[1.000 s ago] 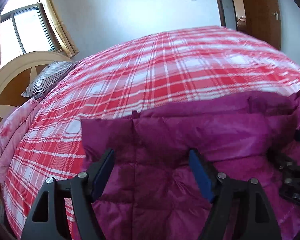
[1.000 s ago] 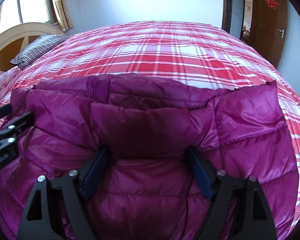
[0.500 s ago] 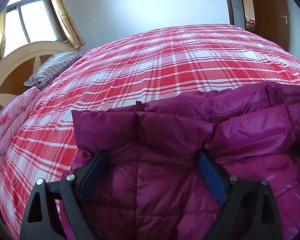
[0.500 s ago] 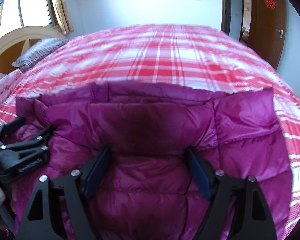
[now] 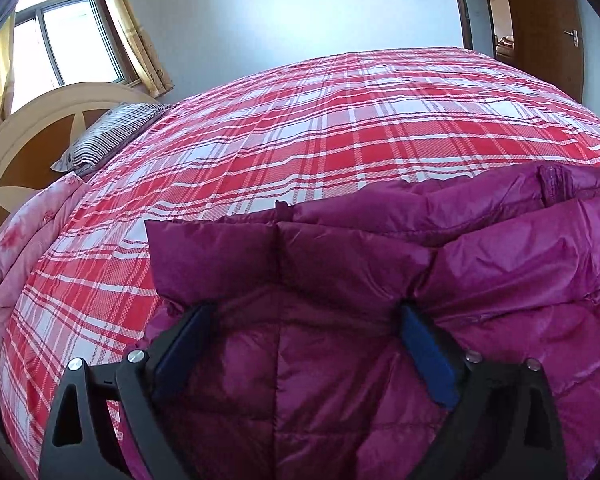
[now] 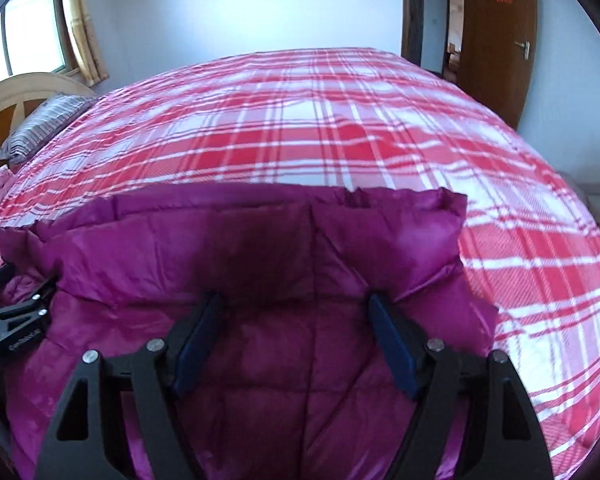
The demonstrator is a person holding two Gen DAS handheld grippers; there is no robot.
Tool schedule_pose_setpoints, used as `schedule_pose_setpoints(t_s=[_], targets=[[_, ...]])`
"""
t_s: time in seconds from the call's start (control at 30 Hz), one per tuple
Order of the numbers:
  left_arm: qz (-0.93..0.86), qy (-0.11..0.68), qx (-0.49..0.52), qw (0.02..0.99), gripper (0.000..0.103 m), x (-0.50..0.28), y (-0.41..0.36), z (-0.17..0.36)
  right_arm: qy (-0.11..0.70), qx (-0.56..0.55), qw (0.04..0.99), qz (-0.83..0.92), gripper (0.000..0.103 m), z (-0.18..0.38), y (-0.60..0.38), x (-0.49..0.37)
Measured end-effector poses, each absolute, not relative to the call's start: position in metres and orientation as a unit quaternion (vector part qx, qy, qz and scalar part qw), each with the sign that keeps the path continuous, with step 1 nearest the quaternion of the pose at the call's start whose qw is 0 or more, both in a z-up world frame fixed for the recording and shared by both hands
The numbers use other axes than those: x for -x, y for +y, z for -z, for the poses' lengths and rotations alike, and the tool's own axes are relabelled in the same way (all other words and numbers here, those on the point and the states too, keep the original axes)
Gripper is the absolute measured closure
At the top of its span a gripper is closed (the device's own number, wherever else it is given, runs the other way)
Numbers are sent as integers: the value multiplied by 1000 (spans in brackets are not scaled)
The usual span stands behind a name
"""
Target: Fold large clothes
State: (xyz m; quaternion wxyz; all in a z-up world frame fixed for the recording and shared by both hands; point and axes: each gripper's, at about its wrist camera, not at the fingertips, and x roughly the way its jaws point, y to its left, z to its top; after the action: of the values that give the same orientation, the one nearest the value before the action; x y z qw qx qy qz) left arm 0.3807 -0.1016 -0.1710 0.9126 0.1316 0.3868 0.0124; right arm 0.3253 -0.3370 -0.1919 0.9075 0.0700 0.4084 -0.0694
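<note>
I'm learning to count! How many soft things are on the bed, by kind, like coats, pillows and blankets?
Purple puffy coat: 1
Striped pillow: 1
Pink flowery blanket: 1
Red checked bedspread: 1
Total: 4

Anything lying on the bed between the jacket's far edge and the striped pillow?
No, only bare plaid bedspread between the purple jacket and the striped pillow, clearest in the left wrist view.
</note>
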Motion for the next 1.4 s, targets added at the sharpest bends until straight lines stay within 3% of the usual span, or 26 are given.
schedule_pose_setpoints(t_s=[1.4], targets=[[-16,395,-128,910,3,-384,-99,173,439,-43,892,93,20,207,-335,-343]])
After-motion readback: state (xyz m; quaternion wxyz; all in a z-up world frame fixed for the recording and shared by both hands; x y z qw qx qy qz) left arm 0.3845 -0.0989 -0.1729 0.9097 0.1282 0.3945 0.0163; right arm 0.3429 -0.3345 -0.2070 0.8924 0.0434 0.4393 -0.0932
